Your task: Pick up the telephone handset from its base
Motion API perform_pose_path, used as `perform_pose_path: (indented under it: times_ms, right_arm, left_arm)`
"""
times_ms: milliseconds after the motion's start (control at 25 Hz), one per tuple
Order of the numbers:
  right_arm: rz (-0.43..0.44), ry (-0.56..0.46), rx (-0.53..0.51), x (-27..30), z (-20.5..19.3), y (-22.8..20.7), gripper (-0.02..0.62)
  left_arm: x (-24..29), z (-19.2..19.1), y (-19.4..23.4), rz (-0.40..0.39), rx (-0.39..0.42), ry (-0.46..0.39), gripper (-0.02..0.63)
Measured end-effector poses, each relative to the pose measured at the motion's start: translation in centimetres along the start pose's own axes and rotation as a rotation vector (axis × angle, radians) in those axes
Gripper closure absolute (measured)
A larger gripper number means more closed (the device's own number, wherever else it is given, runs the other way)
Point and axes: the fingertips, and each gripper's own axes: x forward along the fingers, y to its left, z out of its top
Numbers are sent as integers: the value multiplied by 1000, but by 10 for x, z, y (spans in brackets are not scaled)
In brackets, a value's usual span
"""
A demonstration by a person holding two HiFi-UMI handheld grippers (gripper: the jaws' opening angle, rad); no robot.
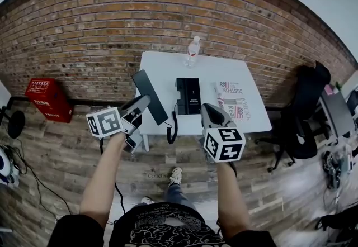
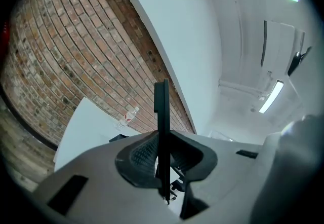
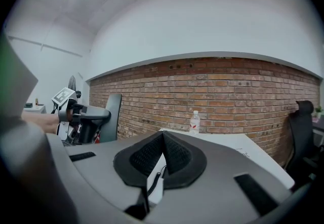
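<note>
The black telephone base (image 1: 188, 95) lies on the white table (image 1: 168, 67). My left gripper (image 1: 143, 101) is shut on the long black handset (image 1: 149, 95) and holds it off the base, over the table's left front corner. In the left gripper view the handset (image 2: 162, 132) stands edge-on between the pads of the left gripper (image 2: 163, 156). A coiled cord (image 1: 171, 130) hangs over the table's front edge. My right gripper (image 1: 208, 108) is shut and empty, level at the front edge to the right of the base. The right gripper view shows that gripper (image 3: 162, 139) with its pads together, and the handset (image 3: 112, 116) off to the left.
A water bottle (image 1: 192, 51) stands at the table's far edge by the brick wall (image 1: 112, 22). A newspaper (image 1: 232, 99) lies right of the base. A red box (image 1: 48, 98) sits on the floor at left, and a black office chair (image 1: 305, 113) at right.
</note>
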Motion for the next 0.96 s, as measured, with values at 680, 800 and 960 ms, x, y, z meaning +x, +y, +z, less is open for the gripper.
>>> perform_pose_path:
  times_ms: [680, 800, 960]
  right_arm:
    - [-26, 8, -3, -9, -2, 1, 595]
    - [-27, 8, -2, -10, -2, 0, 595]
    - [-24, 12, -2, -9, -2, 2, 595]
  left_arm:
    - [-3, 0, -1, -2, 6, 2, 534]
    - [-3, -1, -2, -5, 6, 6, 534]
    - [-2, -2, -2, -3, 3, 11, 534]
